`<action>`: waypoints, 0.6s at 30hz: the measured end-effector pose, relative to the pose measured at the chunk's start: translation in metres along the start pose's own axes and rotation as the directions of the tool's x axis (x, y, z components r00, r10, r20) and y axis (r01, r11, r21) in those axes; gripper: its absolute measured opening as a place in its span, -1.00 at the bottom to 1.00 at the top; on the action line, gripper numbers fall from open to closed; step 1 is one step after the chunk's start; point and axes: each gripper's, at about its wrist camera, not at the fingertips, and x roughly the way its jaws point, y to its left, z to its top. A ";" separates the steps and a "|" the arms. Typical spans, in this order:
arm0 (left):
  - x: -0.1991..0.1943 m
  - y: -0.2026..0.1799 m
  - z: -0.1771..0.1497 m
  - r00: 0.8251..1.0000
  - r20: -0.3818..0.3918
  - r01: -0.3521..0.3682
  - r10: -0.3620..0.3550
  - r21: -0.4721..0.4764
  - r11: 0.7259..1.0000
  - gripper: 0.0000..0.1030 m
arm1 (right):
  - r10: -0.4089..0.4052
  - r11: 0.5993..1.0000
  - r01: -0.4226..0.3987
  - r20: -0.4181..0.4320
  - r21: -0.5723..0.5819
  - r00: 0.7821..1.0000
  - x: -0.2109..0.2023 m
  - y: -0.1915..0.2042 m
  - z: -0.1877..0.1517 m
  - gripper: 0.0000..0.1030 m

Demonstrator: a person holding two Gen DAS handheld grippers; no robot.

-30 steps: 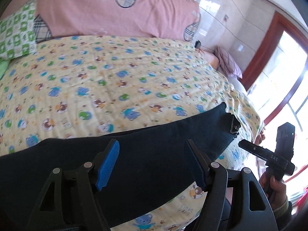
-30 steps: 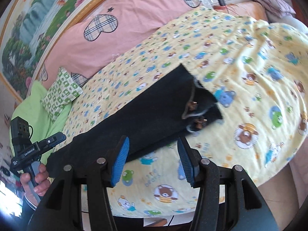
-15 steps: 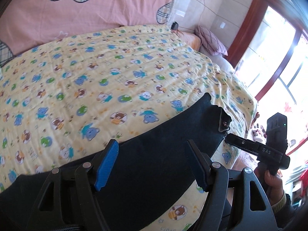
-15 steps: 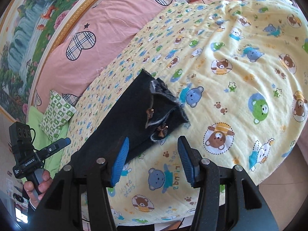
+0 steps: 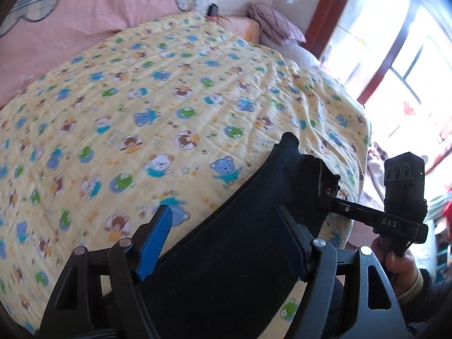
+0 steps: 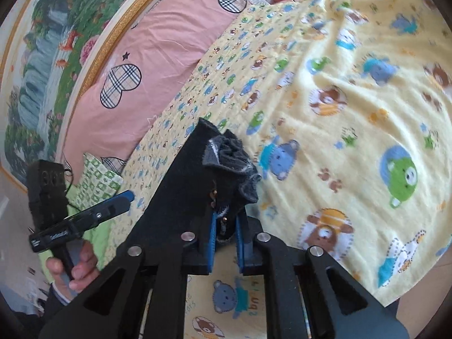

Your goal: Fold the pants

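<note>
Dark navy pants (image 5: pixel 234 243) lie lengthwise near the front edge of a bed with a yellow bear-print sheet (image 5: pixel 147 90). My left gripper (image 5: pixel 223 240) is open and hovers over the pants' middle. My right gripper (image 6: pixel 226 234) is shut on the waistband end of the pants (image 6: pixel 197 175), by the zipper and buttons. In the left wrist view the right gripper (image 5: pixel 327 206) reaches the waistband corner from the right. In the right wrist view the left gripper (image 6: pixel 124 197) shows at the far left, held in a hand.
A pink headboard cushion (image 6: pixel 158 45) with plaid hearts runs along the back. A green checked pillow (image 6: pixel 96 180) lies at the left end. A purple pillow (image 5: pixel 276 25) and a bright window (image 5: pixel 409 65) are at the right. A framed painting (image 6: pixel 50 56) hangs on the wall.
My right gripper moved in and closed on the waistband end. My left gripper shifted right along the pants and stayed open.
</note>
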 end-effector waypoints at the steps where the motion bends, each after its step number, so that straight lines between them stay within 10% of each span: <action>1: 0.007 -0.002 0.005 1.000 -0.018 0.022 -0.021 0.021 1.000 0.44 | 0.015 1.000 -0.015 -0.004 0.011 1.000 -0.002 -0.005 -0.001 -0.76; 12: 0.088 -0.024 0.039 0.945 -0.243 0.251 -0.221 0.102 0.962 0.24 | 0.072 0.997 -0.072 -0.004 -0.021 0.997 -0.005 -0.010 -0.003 -0.76; 16: 0.097 -0.029 0.051 0.905 -0.275 0.359 -0.326 0.081 0.930 -0.59 | 0.077 0.996 -0.078 -0.008 -0.032 0.997 -0.003 -0.011 -0.004 -0.76; 18: 0.092 -0.035 0.050 0.911 -0.262 0.357 -0.318 0.118 0.927 -0.70 | 0.078 0.996 -0.078 -0.011 -0.036 0.997 -0.003 -0.011 -0.003 -0.77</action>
